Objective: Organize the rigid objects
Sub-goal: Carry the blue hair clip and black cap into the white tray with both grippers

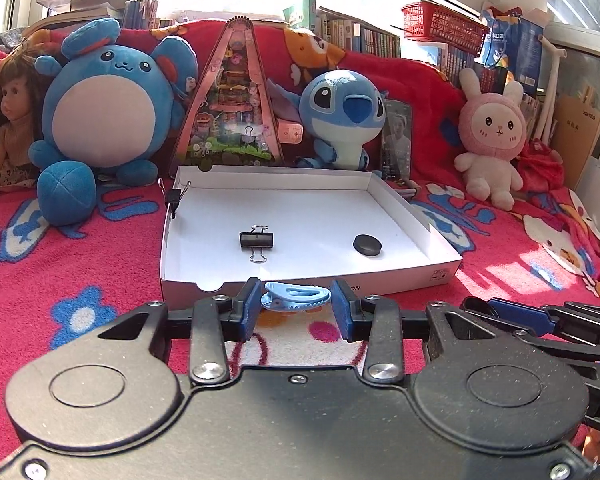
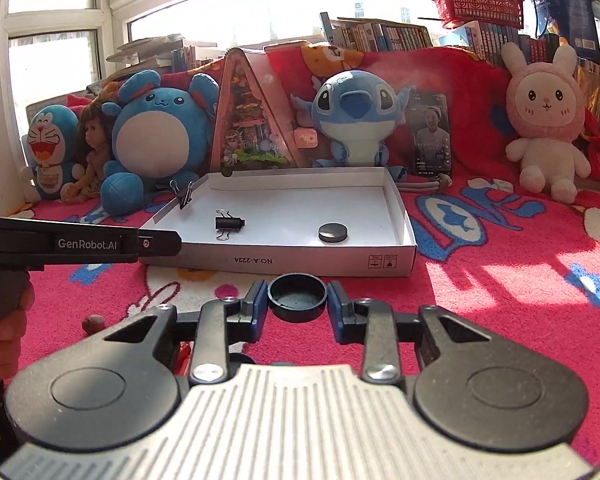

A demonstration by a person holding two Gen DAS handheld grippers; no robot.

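Observation:
A shallow white box (image 1: pixel 440 248) (image 2: pixel 404 216) lies open on the red blanket. Inside lie a black binder clip (image 1: pixel 257 240) (image 2: pixel 229 224) and a black round disc (image 1: pixel 367 245) (image 2: pixel 333 233). Another binder clip (image 1: pixel 175 197) (image 2: pixel 186 197) is clamped on the box's left wall. My left gripper (image 1: pixel 296 298) is shut on a light blue hair clip (image 1: pixel 296 295), just in front of the box. My right gripper (image 2: pixel 297 298) is shut on a black round cap (image 2: pixel 297 297), open side up, near the box's front wall.
Plush toys, a doll (image 1: pixel 10 120), a pink triangular display case (image 1: pixel 232 100) and a phone (image 2: pixel 432 132) line the back. Books and a red basket (image 2: pixel 476 0) stand behind. A small brown object (image 2: pixel 93 323) lies on the blanket. The left gripper's body (image 2: pixel 80 244) shows at left.

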